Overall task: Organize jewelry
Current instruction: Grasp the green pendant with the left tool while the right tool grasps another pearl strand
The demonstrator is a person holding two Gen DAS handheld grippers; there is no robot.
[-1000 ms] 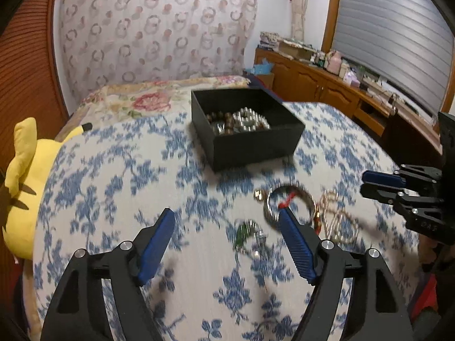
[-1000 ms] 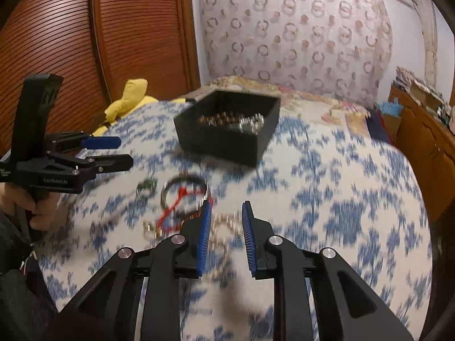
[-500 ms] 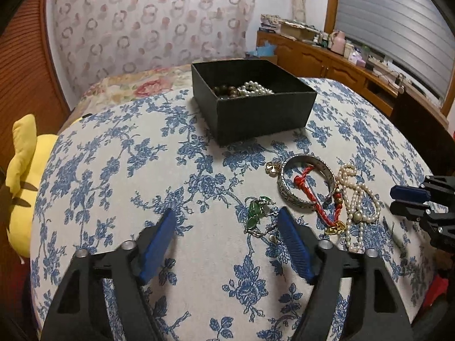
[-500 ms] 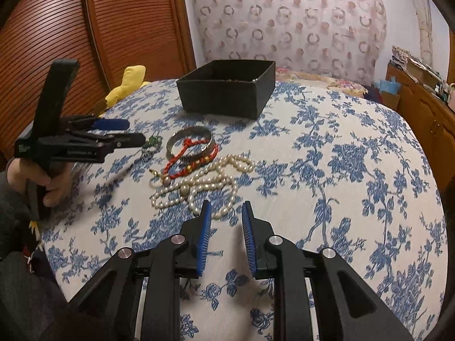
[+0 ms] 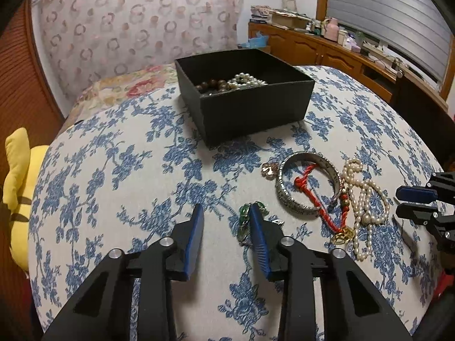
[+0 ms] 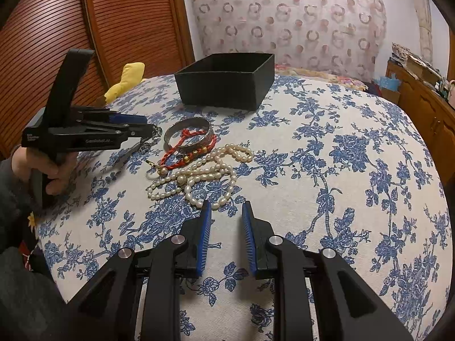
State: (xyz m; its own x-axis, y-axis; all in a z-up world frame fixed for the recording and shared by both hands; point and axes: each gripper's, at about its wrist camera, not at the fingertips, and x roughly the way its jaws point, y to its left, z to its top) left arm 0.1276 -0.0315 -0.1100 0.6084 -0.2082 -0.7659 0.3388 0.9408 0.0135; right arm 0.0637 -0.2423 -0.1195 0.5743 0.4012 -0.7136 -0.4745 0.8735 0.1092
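A black box (image 5: 250,105) holding pearl and brown bead strands stands at the far middle of the floral cloth; it also shows in the right wrist view (image 6: 224,85). Loose on the cloth lie a silver bangle (image 5: 308,187), a red cord bracelet (image 5: 327,207), a pearl necklace (image 5: 366,199) and a green pendant (image 5: 244,216). My left gripper (image 5: 226,213) is open low over the cloth, its right finger just beside the green pendant. My right gripper (image 6: 226,207) is open and empty, its tips at the near loop of the pearl necklace (image 6: 199,176).
A yellow plush toy (image 5: 20,193) lies at the left edge of the cloth. A wooden sideboard (image 5: 355,56) with clutter runs along the right wall. A wooden slatted door (image 6: 71,28) stands behind the left gripper (image 6: 136,128).
My left gripper's fingers have narrowed and dropped toward the green pendant. My right gripper has lowered and moved closer to the pearl necklace.
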